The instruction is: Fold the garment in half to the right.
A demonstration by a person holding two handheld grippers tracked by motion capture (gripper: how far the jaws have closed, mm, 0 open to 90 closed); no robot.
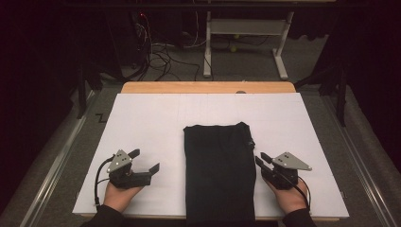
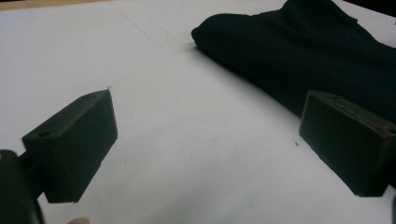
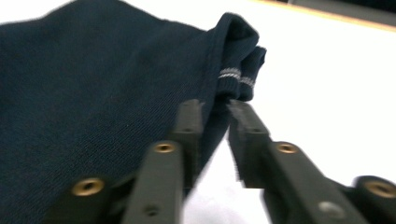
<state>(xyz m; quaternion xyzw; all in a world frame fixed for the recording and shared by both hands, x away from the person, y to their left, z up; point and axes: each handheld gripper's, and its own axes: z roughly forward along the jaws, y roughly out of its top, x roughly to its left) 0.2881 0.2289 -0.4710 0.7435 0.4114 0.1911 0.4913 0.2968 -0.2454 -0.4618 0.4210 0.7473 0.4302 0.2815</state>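
Folded dark garment (image 1: 220, 172) lay mid-tabletop (image 1: 142, 118). Left tongs (image 1: 147, 161) gaped wide beside it, empty. Right tongs (image 1: 261, 160) narrowly parted at garment's edge, nothing gripped. Likely next: pinch edge, fold.

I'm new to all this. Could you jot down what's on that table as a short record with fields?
Surface: white sheet covering a wooden table
Main item: dark folded garment in the middle, reaching the near edge
Garment detail: pale stripes on a cuff at its far corner
Left gripper: jaws wide open, left of the garment, apart from it
Right gripper: jaws narrowly apart at the garment's right edge; grip unclear
Held by: a person's hands
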